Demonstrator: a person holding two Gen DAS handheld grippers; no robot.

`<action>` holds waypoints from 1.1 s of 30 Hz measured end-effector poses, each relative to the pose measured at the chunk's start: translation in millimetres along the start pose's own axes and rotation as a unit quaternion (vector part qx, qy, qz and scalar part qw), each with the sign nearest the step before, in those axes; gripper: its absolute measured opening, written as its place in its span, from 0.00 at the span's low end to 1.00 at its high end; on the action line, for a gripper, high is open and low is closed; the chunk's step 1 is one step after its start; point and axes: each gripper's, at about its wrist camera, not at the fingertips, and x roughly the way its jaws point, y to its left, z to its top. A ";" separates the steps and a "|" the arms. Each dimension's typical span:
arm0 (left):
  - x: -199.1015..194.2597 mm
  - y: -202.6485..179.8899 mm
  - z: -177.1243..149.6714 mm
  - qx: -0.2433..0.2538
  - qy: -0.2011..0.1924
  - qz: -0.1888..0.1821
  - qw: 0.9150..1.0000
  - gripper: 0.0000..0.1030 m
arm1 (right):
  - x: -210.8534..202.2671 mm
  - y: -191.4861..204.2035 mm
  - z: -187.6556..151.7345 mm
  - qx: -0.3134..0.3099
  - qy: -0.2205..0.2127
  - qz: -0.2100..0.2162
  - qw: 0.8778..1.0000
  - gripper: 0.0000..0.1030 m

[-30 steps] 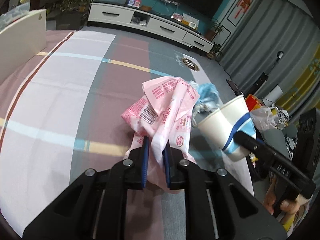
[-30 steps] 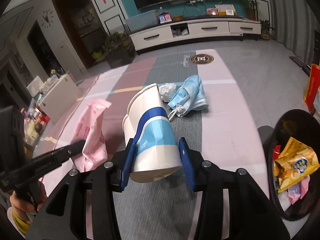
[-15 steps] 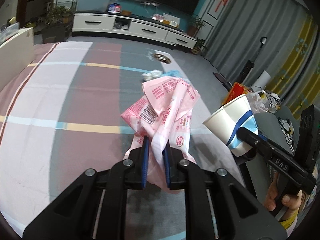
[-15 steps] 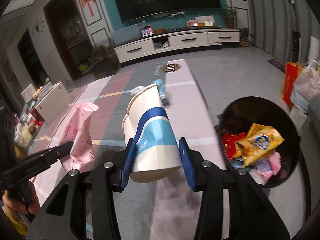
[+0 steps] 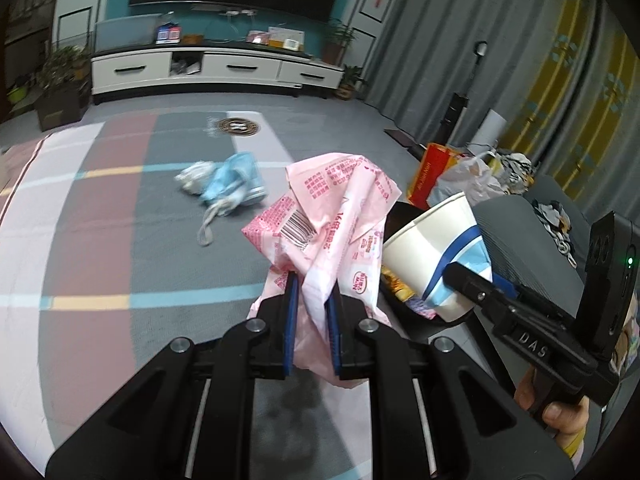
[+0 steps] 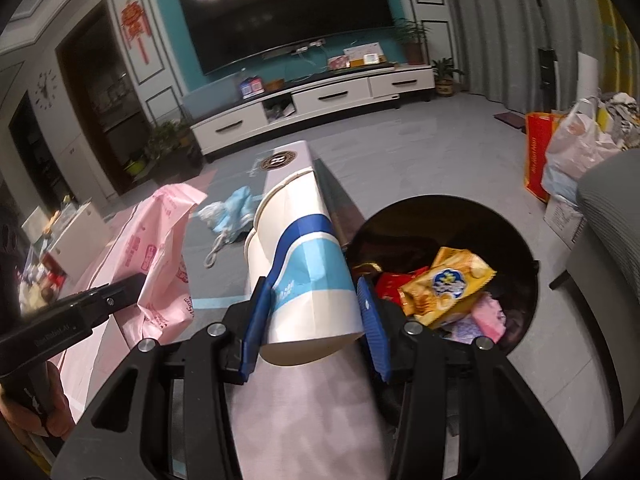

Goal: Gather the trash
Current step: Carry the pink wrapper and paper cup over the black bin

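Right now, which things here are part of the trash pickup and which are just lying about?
Part of the job:
pink wrapper, in the left gripper
paper cup, in the right gripper
bin
blue mask and white wad on the table

Lying about:
red bag
plastic bag
TV stand

Probably home lounge: television (image 6: 288,20), media cabinet (image 6: 316,104).

"DAS" on the right gripper (image 5: 460,280); "16", perhaps, on the pink wrapper (image 5: 340,216).
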 end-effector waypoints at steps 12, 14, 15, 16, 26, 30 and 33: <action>49.6 -60.4 24.3 0.044 0.017 -0.028 0.998 0.14 | -11.4 -49.2 2.9 0.041 -0.024 -0.066 0.997 0.44; 59.9 -69.8 26.6 0.055 0.022 -0.033 0.998 0.14 | -11.7 -57.7 3.9 0.048 -0.027 -0.077 0.996 0.44; 65.4 -75.1 27.9 0.060 0.023 -0.033 0.997 0.14 | -12.2 -62.7 3.9 0.052 -0.029 -0.084 0.995 0.44; 70.0 -80.0 29.6 0.065 0.025 -0.035 0.997 0.14 | -11.9 -66.4 3.5 0.055 -0.029 -0.089 0.994 0.44; 111.2 -111.8 35.5 0.093 0.043 -0.041 0.994 0.14 | -7.7 -96.8 4.1 0.080 -0.029 -0.122 0.989 0.44; 127.1 -116.5 33.9 0.098 0.054 -0.036 0.993 0.14 | -4.5 -104.7 3.2 0.084 -0.023 -0.132 0.987 0.44; 138.1 -117.4 32.1 0.098 0.063 -0.033 0.993 0.14 | 0.2 -109.7 3.3 0.087 -0.016 -0.136 0.987 0.44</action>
